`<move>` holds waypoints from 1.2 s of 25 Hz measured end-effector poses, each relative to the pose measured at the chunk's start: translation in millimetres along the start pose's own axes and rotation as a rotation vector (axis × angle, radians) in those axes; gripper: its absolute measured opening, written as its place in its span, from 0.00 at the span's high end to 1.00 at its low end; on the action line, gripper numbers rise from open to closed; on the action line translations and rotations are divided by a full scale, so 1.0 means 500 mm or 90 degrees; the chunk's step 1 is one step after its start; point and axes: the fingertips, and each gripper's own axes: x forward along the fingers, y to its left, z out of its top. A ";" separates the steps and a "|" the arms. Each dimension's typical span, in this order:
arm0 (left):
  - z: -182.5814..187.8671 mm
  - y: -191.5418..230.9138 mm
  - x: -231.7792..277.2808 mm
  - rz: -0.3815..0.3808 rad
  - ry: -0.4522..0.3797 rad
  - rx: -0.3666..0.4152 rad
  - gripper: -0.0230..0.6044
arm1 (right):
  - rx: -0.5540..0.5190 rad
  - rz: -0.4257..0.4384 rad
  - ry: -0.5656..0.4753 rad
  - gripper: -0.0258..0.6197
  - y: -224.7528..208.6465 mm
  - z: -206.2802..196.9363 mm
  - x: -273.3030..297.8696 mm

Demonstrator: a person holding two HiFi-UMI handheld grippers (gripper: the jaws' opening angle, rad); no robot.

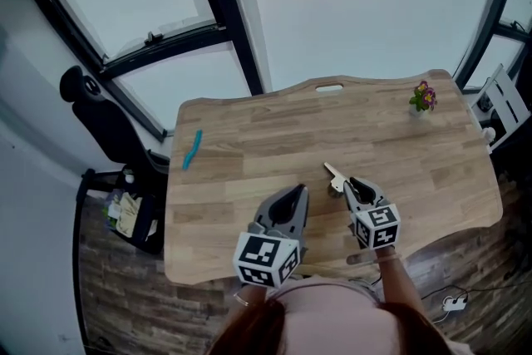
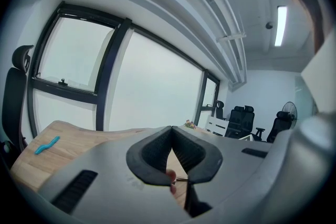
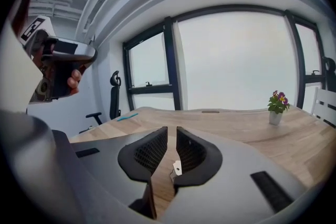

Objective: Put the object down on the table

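My right tool (image 1: 354, 184) hangs narrowly spread and empty, the small pale object (image 1: 334, 175) lies on the table (image 1: 249, 154) just ahead, and my left tool (image 1: 297, 192) is pressed together.

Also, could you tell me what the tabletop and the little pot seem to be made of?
Tabletop: looks like light wood or wood-look laminate, matt, with plank-like grain bands. Pot: pale and smooth, perhaps ceramic or plastic; too small to tell.
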 end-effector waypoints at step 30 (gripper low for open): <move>0.017 0.001 0.010 -0.028 -0.005 0.029 0.96 | -0.015 -0.106 -0.150 0.96 0.018 0.160 -0.164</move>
